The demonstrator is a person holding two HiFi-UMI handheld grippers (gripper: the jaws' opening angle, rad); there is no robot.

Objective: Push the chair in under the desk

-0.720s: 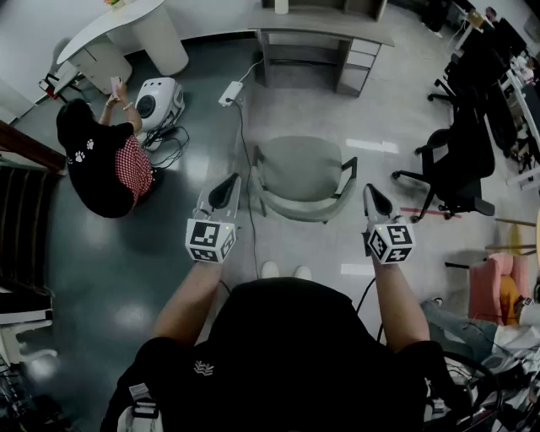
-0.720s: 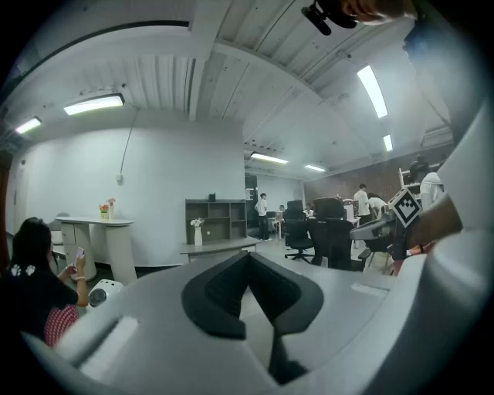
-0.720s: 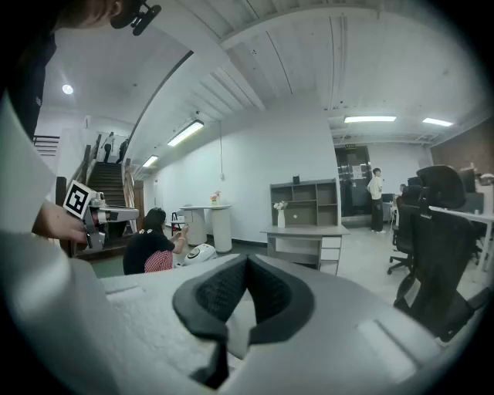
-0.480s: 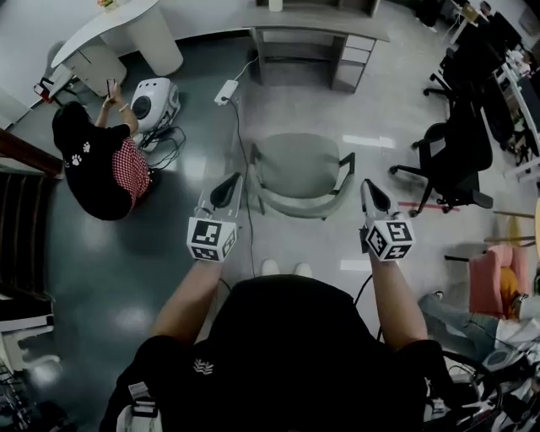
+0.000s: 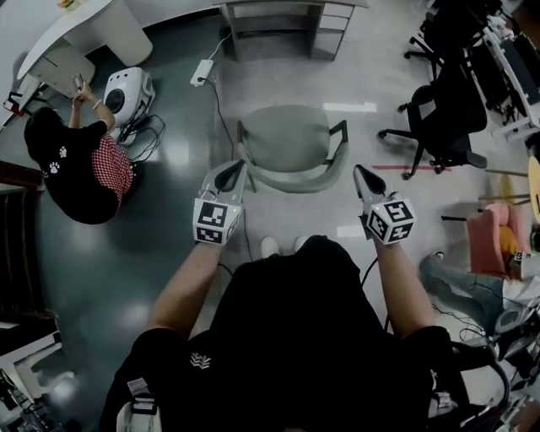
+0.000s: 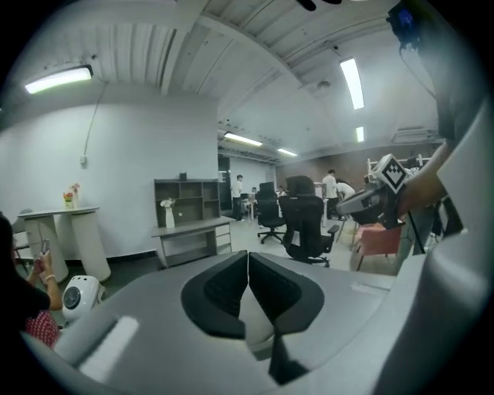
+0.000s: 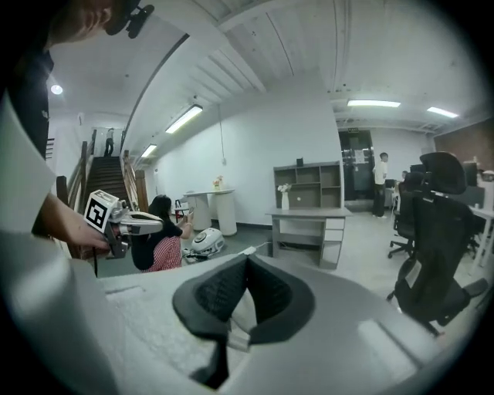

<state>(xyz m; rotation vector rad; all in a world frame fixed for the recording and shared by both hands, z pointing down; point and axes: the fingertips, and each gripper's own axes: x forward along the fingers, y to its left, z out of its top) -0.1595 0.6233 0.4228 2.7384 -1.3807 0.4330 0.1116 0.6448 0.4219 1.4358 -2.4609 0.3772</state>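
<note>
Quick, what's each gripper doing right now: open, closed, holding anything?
Left gripper: jaws closed, holding nothing.
Right gripper: jaws closed, holding nothing.

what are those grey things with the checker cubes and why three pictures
No robot here: a person holds a two-jaw gripper in each hand; the marker cubes are part of them. The head view looks down from a camera on the person's head: left gripper, right gripper, a grey chair on the floor just ahead, a desk beyond it. The other two views come from cameras riding on each gripper, looking along its jaws. Both pairs of jaws are shut and hold nothing. Their tips are near the chair's back; whether they touch I cannot tell.
</note>
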